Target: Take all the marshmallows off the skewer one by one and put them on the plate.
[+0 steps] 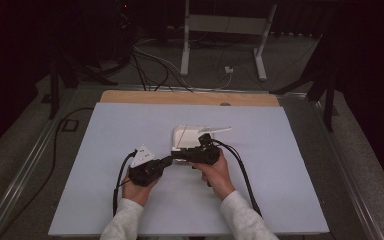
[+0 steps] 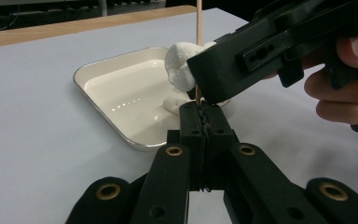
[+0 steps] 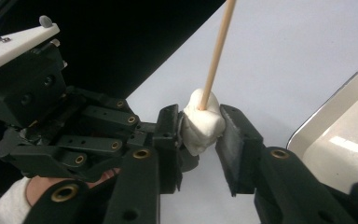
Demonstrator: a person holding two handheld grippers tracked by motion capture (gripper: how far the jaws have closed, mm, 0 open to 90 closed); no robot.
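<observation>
A white marshmallow (image 3: 199, 125) is threaded on a thin wooden skewer (image 3: 219, 46). My right gripper (image 3: 201, 130) is shut on the marshmallow, a pad against each side. My left gripper (image 2: 203, 112) is shut on the lower end of the skewer (image 2: 198, 23), which stands upright just below the marshmallow (image 2: 179, 63). In the high view the left gripper (image 1: 168, 160) and the right gripper (image 1: 176, 153) meet tip to tip at the near edge of a white tray (image 1: 180, 131). A second white lump (image 2: 173, 103) lies in the tray (image 2: 81, 77).
A pale grey mat (image 1: 105, 150) covers the table, with a wooden strip (image 1: 190, 97) along its far edge. Black cables (image 1: 242, 170) trail back from both grippers. Beyond the table are a white stand (image 1: 185, 45) and floor cables in the dark.
</observation>
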